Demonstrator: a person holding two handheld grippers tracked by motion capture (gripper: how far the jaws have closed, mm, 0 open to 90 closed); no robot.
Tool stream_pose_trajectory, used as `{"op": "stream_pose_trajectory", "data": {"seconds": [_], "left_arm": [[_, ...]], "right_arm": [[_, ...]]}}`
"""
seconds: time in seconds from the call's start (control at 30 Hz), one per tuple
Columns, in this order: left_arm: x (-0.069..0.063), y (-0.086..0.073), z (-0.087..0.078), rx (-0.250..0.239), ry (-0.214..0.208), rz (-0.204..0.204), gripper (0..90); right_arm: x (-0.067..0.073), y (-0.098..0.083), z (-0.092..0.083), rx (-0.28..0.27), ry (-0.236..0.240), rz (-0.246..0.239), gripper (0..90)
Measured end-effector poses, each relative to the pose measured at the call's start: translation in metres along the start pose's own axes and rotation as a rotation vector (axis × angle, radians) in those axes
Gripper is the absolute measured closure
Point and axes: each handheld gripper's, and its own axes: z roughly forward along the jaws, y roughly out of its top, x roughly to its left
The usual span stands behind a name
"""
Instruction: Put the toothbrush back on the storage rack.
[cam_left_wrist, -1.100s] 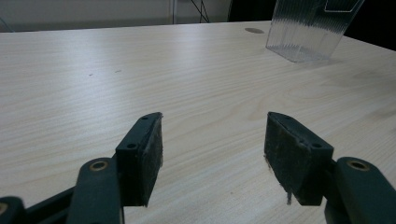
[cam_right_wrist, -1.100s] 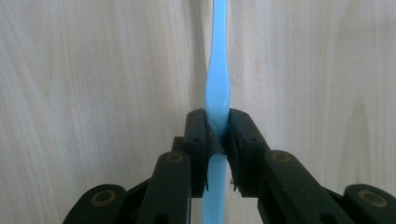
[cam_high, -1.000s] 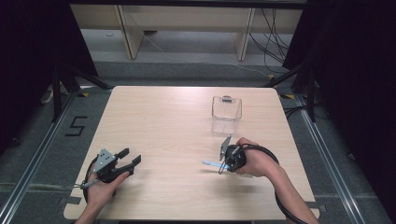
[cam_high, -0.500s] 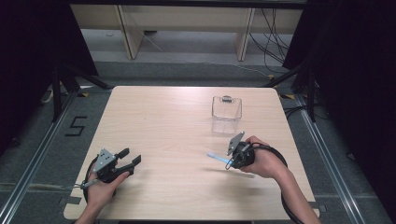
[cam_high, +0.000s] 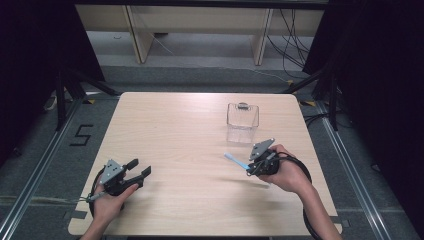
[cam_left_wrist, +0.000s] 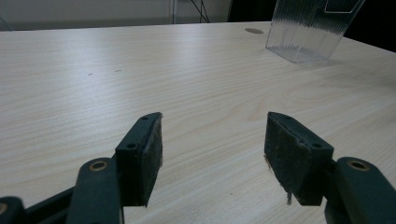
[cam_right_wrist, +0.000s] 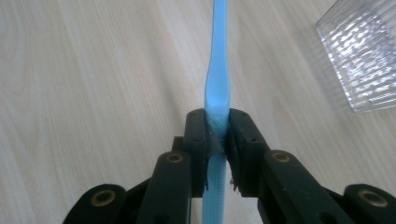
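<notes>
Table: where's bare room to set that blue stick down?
Free: the whole far-left half of the table, and the middle strip between the left gripper and right gripper. Crowded only at the far right, around the clear container.

Pale wood table (cam_high: 190, 130); clear ribbed container (cam_high: 242, 122), seemingly empty.

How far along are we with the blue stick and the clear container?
Done: the right gripper is shut on the blue plastic stick, lifted off the table. In hand: carrying it near the clear ribbed container. Left, probably: dropping it in. The left gripper rests open and empty.
</notes>
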Motion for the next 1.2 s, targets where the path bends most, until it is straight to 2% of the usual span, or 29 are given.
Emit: {"op": "stream_pose_trajectory", "data": {"seconds": [0.17,0.33,0.43,0.5,0.53,0.57,0.63,0.67,0.87,0.93,1.07,1.2], "left_arm": [[0.000,0.000,0.000,-0.001,0.001,0.001,36.4],[0.000,0.000,0.000,-0.002,0.000,0.001,36.5],[0.000,0.000,0.000,-0.001,0.000,0.000,36.5],[0.000,0.000,0.000,-0.001,-0.001,0.000,36.5],[-0.001,0.000,0.000,-0.002,-0.001,-0.001,36.5],[0.000,0.000,0.000,-0.002,-0.001,0.000,36.5],[0.000,0.000,0.000,-0.003,-0.001,-0.002,36.4],[0.000,0.000,0.000,-0.003,-0.001,-0.001,36.4],[0.000,0.000,0.000,-0.004,-0.001,-0.001,36.4],[0.000,0.000,0.000,-0.004,-0.001,-0.001,36.4],[-0.001,0.000,0.000,-0.003,-0.002,-0.001,36.4],[-0.001,0.000,0.000,-0.003,-0.003,-0.001,36.4]], "right_arm": [[-0.001,-0.004,-0.004,-0.072,-0.043,0.053,78.8],[-0.003,-0.009,-0.008,-0.143,-0.080,0.077,78.8],[-0.005,-0.011,-0.010,-0.179,-0.107,0.074,78.8],[-0.005,-0.012,-0.011,-0.197,-0.124,0.087,78.8],[-0.005,-0.013,-0.011,-0.200,-0.128,0.110,78.8],[-0.005,-0.012,-0.011,-0.215,-0.122,0.104,78.8],[-0.006,-0.013,-0.013,-0.226,-0.138,0.097,78.8],[-0.005,-0.013,-0.012,-0.244,-0.141,0.112,78.8],[-0.006,-0.013,-0.015,-0.309,-0.181,0.129,78.8],[-0.006,-0.013,-0.017,-0.330,-0.192,0.158,78.8],[-0.007,-0.015,-0.019,-0.389,-0.221,0.176,78.8],[-0.005,-0.017,-0.020,-0.453,-0.252,0.242,78.8]]}}
